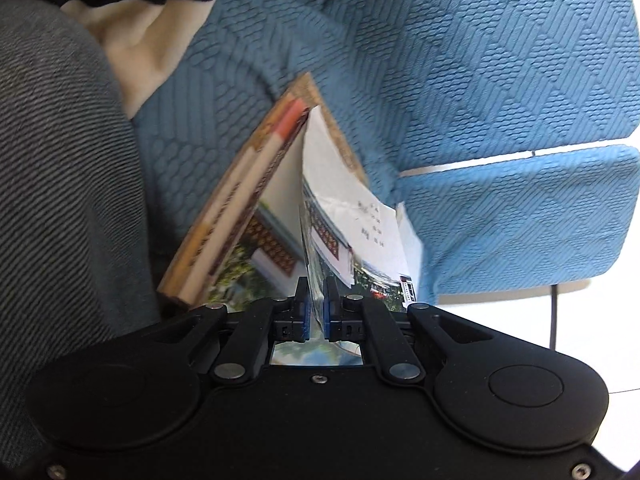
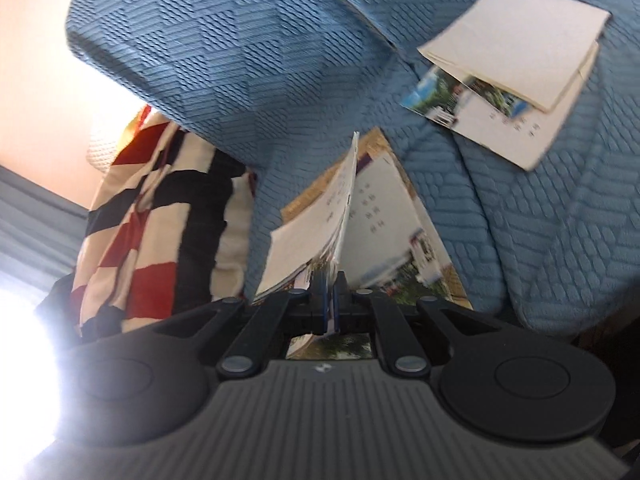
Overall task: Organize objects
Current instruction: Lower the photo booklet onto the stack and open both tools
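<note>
A thin booklet (image 1: 352, 216) was held edge-on over the blue sofa (image 1: 480, 60), pinched by the left gripper (image 1: 316, 308) and the right gripper (image 2: 330, 300), both clenched on it. To stack it squarely on the book (image 1: 240, 196) beneath, both ends would best be lowered evenly.

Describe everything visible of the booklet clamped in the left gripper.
The booklet is thin and glossy, with a white area bearing small dark characters and colour photos of buildings and greenery. It stands on edge, slightly curled, its lower edge pinched in the shut left gripper. It hangs over a brown-edged book on the blue textured sofa.
</note>
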`<state>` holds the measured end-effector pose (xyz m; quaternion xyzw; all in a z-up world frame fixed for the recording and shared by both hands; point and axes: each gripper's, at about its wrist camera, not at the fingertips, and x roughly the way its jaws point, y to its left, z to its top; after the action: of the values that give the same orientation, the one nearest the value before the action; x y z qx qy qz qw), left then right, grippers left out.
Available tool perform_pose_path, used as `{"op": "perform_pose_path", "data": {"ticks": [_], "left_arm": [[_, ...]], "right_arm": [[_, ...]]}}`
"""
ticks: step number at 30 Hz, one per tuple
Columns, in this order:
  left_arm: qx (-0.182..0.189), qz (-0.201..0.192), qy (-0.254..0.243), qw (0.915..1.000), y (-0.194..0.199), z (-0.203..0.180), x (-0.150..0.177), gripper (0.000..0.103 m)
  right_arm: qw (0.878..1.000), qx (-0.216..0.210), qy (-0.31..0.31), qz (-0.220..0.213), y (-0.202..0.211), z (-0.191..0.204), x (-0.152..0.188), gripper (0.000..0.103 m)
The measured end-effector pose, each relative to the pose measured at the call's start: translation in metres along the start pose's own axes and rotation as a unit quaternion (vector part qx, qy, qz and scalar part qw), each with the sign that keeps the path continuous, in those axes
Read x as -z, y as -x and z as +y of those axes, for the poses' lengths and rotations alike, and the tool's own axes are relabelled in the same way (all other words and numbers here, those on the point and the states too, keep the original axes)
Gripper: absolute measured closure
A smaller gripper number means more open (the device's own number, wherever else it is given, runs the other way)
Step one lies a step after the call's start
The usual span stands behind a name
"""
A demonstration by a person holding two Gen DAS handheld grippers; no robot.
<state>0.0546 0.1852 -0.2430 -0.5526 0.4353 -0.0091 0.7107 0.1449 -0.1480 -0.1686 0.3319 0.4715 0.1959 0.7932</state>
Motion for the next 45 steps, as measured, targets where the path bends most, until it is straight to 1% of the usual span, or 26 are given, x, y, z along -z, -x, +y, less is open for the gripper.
{"op": "perform_pose_path", "data": {"ticks": [1, 5, 6, 7, 8, 9, 10, 12, 15, 19, 22, 23, 25, 26, 28, 31, 32, 33, 35, 39, 42, 45], "left_arm": [[-0.005, 0.0, 0.0, 1.0, 0.0, 0.0, 0.0, 0.098], [-0.027, 0.001, -0.013, 0.9996, 0.007, -0.004, 0.001, 0.089], [-0.034, 0.0, -0.016, 0.9993, 0.01, -0.005, 0.001, 0.083], [-0.039, -0.002, -0.018, 0.9991, 0.014, -0.005, 0.001, 0.079], [-0.044, -0.003, -0.021, 0.9988, 0.017, -0.006, 0.001, 0.073], [-0.048, -0.006, -0.028, 0.9985, 0.022, -0.008, 0.003, 0.071], [-0.051, -0.011, -0.039, 0.9979, 0.027, -0.012, 0.005, 0.07], [-0.064, -0.024, -0.064, 0.9956, 0.035, -0.023, 0.007, 0.063], [-0.078, -0.038, -0.095, 0.9917, 0.041, -0.034, 0.01, 0.06], [-0.102, -0.044, -0.146, 0.983, 0.031, -0.055, 0.012, 0.059], [-0.107, -0.032, -0.17, 0.9791, 0.019, -0.062, 0.016, 0.059], [-0.115, -0.035, -0.18, 0.9763, 0.014, -0.064, 0.016, 0.059], [-0.139, -0.04, -0.196, 0.9699, 0.001, -0.066, 0.016, 0.059], [-0.146, -0.038, -0.198, 0.9685, -0.006, -0.066, 0.016, 0.06], [-0.145, -0.034, -0.202, 0.9679, -0.014, -0.065, 0.017, 0.06], [-0.161, -0.047, -0.214, 0.9622, -0.021, -0.065, 0.022, 0.061], [-0.168, -0.05, -0.216, 0.9605, -0.022, -0.065, 0.023, 0.063], [-0.17, -0.053, -0.218, 0.9595, -0.024, -0.064, 0.023, 0.064], [-0.177, -0.055, -0.221, 0.9575, -0.027, -0.062, 0.024, 0.065], [-0.184, -0.055, -0.227, 0.9548, -0.033, -0.06, 0.022, 0.066], [-0.19, -0.053, -0.231, 0.9529, -0.035, -0.062, 0.021, 0.066], [-0.197, -0.05, -0.24, 0.9492, -0.037, -0.065, 0.023, 0.066]], "right_arm": [[1.0, 0.01, 0.002, 0.004, -0.001, -0.001, 0.0, 0.094], [0.999, 0.039, 0.009, 0.024, -0.003, -0.002, 0.0, 0.092], [0.998, 0.045, 0.012, 0.032, -0.004, -0.002, 0.0, 0.085], [0.998, 0.056, 0.016, 0.037, -0.003, -0.002, 0.0, 0.07], [0.997, 0.068, 0.019, 0.04, -0.001, -0.002, 0.0, 0.06], [0.996, 0.077, 0.023, 0.04, 0.001, -0.002, 0.0, 0.047], [0.996, 0.081, 0.028, 0.039, 0.005, -0.002, 0.0, 0.045], [0.995, 0.083, 0.041, 0.039, 0.013, -0.001, 0.0, 0.045], [0.992, 0.103, 0.069, 0.026, 0.023, -0.001, -0.001, 0.045], [0.988, 0.11, 0.11, 0.005, 0.03, 0.001, -0.007, 0.045], [0.983, 0.1, 0.156, -0.014, 0.027, 0.006, -0.012, 0.046], [0.982, 0.094, 0.164, -0.015, 0.023, 0.006, -0.014, 0.046], [0.98, 0.095, 0.172, -0.014, 0.014, 0.003, -0.018, 0.047], [0.98, 0.099, 0.172, -0.015, 0.009, 0.001, -0.019, 0.046], [0.98, 0.103, 0.168, -0.015, 0.0, -0.005, -0.02, 0.047], [0.981, 0.106, 0.164, -0.017, -0.008, -0.011, -0.016, 0.05], [0.981, 0.104, 0.165, -0.018, -0.009, -0.012, -0.013, 0.051], [0.98, 0.102, 0.169, -0.016, -0.011, -0.014, -0.01, 0.054], [0.979, 0.106, 0.174, -0.013, -0.016, -0.018, -0.005, 0.056], [0.974, 0.132, 0.183, -0.001, -0.028, -0.021, 0.001, 0.069], [0.979, 0.121, 0.165, 0.0, -0.03, -0.021, 0.001, 0.078], [0.975, 0.126, 0.183, 0.008, -0.035, -0.014, 0.005, 0.078]]}}
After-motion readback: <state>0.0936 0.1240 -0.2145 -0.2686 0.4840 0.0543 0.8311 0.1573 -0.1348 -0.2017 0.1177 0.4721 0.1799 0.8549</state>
